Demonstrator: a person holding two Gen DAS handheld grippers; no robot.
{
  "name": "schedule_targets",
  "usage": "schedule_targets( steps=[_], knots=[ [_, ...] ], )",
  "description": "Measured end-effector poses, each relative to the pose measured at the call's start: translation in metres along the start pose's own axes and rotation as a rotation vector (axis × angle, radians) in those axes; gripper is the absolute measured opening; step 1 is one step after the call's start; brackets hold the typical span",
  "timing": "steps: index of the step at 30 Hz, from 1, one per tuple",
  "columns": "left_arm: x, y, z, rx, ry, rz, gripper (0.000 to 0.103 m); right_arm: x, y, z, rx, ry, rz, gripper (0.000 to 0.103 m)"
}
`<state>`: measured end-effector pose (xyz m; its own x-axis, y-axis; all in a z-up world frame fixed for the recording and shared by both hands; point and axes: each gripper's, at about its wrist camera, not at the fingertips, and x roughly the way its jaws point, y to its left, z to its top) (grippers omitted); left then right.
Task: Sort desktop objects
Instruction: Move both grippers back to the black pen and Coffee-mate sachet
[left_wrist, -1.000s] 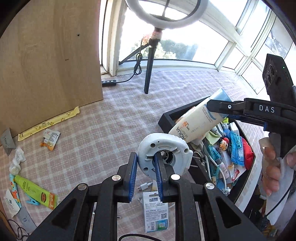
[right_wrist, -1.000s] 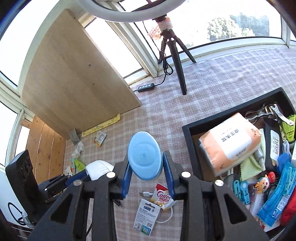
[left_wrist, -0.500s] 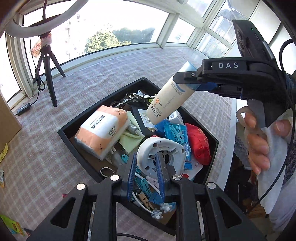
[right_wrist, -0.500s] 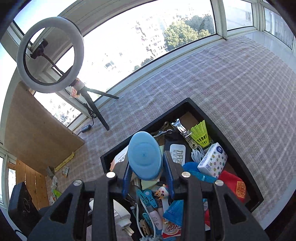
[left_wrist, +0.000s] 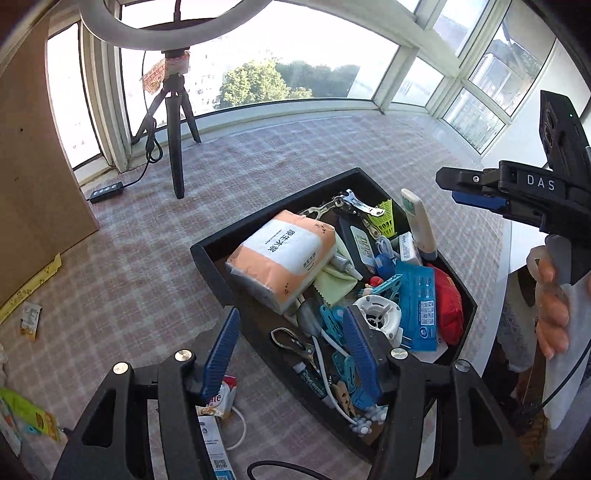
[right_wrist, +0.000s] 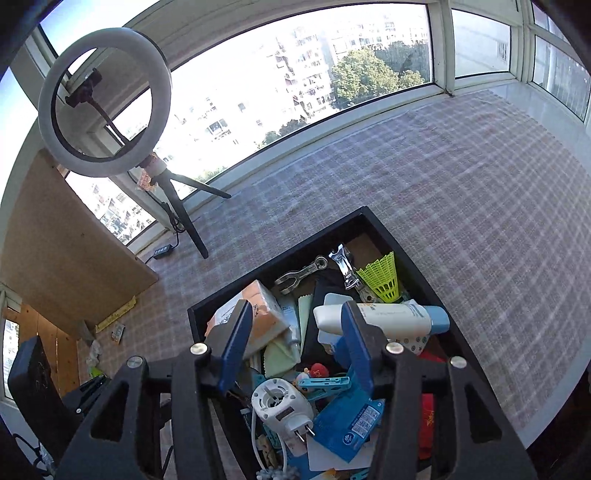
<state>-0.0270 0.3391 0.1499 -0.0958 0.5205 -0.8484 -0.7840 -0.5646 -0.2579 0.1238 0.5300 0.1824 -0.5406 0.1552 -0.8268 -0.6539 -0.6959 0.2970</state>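
A black tray (left_wrist: 207, 254) (right_wrist: 402, 243) on the checked tablecloth holds several items. The white round plug adapter (left_wrist: 376, 317) (right_wrist: 282, 404) lies in the tray among blue clips. The white sunscreen tube with a blue cap (left_wrist: 417, 225) (right_wrist: 388, 319) lies in the tray by the green shuttlecock (right_wrist: 380, 277). My left gripper (left_wrist: 291, 354) is open and empty above the tray's near edge. My right gripper (right_wrist: 293, 345) is open and empty above the tray; it also shows at the right of the left wrist view (left_wrist: 480, 192).
An orange tissue pack (left_wrist: 284, 254), pliers (right_wrist: 303, 275), a red pouch (left_wrist: 448, 306) and blue packets fill the tray. A ring light tripod (left_wrist: 175, 129) stands at the back. A wooden board (left_wrist: 33, 166) leans at left. Sachets (left_wrist: 218, 400) and wrappers lie on the cloth.
Both grippers have opened. The plug adapter has dropped from my left gripper into the tray, and the sunscreen tube from my right gripper into the tray.
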Motion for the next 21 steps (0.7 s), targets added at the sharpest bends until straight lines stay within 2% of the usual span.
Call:
schedule_targets(
  steps=[10,17,21],
  knots=[
    [-0.025,0.101,-0.045,-0.197,-0.001,0.145,0.056,0.025,0.053,-0.020,-0.142,0.053,0.047,0.049],
    [-0.057,0.204,-0.097,-0.408,-0.006,0.278,0.056,0.052,0.096,-0.040,-0.237,0.111,0.098,0.049],
    [-0.078,0.247,-0.131,-0.494,-0.001,0.338,0.056,0.068,0.131,-0.059,-0.350,0.150,0.116,0.049]
  ],
)
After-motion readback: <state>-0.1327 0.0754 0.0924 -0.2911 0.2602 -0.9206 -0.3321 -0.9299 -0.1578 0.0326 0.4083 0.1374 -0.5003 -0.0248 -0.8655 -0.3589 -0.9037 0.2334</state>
